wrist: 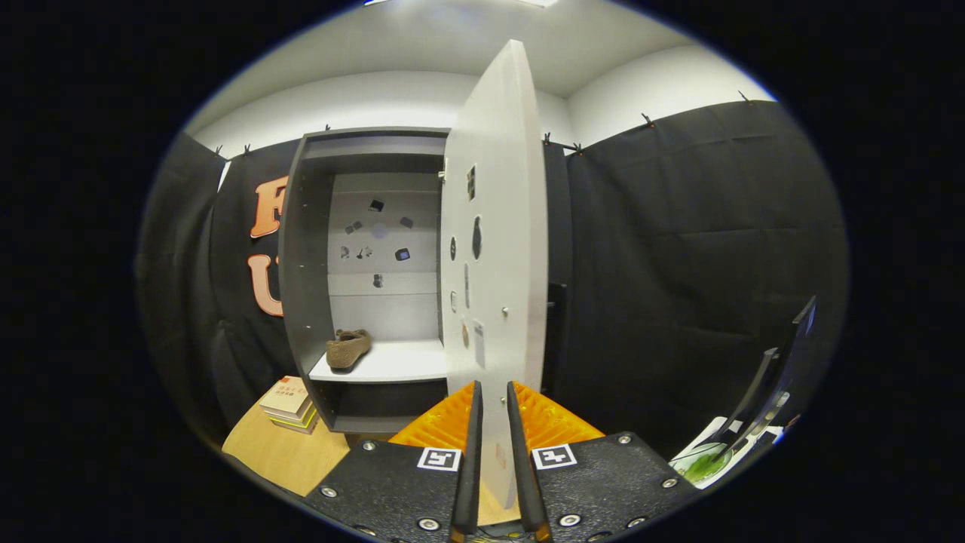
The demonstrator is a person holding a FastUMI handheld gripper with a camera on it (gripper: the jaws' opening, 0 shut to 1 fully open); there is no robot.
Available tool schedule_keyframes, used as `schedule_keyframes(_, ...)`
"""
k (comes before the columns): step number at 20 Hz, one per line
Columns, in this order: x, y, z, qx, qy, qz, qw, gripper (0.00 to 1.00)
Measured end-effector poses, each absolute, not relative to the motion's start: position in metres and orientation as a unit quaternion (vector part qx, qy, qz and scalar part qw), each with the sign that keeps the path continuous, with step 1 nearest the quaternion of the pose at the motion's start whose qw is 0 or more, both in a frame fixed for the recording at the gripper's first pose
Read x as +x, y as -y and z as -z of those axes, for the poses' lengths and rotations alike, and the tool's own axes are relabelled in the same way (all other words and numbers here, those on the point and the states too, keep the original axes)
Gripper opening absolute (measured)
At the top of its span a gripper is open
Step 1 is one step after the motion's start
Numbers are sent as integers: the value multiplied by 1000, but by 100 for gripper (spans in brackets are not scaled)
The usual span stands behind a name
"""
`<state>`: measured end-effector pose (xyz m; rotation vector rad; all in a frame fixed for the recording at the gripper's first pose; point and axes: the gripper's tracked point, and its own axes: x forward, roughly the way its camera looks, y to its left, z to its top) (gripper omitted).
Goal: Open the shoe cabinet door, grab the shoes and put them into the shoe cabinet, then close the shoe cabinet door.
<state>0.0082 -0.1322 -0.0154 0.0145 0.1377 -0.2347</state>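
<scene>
The shoe cabinet (301, 249) stands open ahead, with dark side walls and a pale back panel. A brown shoe (347, 348) lies on its white shelf (392, 366), near the left wall. The white door (501, 226) is swung out toward me and stands edge-on. My gripper (492, 422) has the door's lower edge between its two fingers, which press on it from both sides.
A stack of books (288, 403) lies on the wooden floor (283, 452) left of the cabinet's base. Black cloth hangs behind and to the right. A dark stand with a white and green object (742, 437) sits at the right.
</scene>
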Motion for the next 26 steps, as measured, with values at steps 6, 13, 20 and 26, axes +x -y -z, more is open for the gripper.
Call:
schedule_keyframes(6, -1, 77, 56, 16, -103, 89, 991, 21)
schedule_keyframes(13, 6, -6, 168, 42, -179, 23, 983, 21)
schedule_keyframes(20, 34, -48, 308, 30, -279, -33, 959, 21)
schedule_keyframes(26, 64, -62, 407, 59, -367, -53, 927, 22)
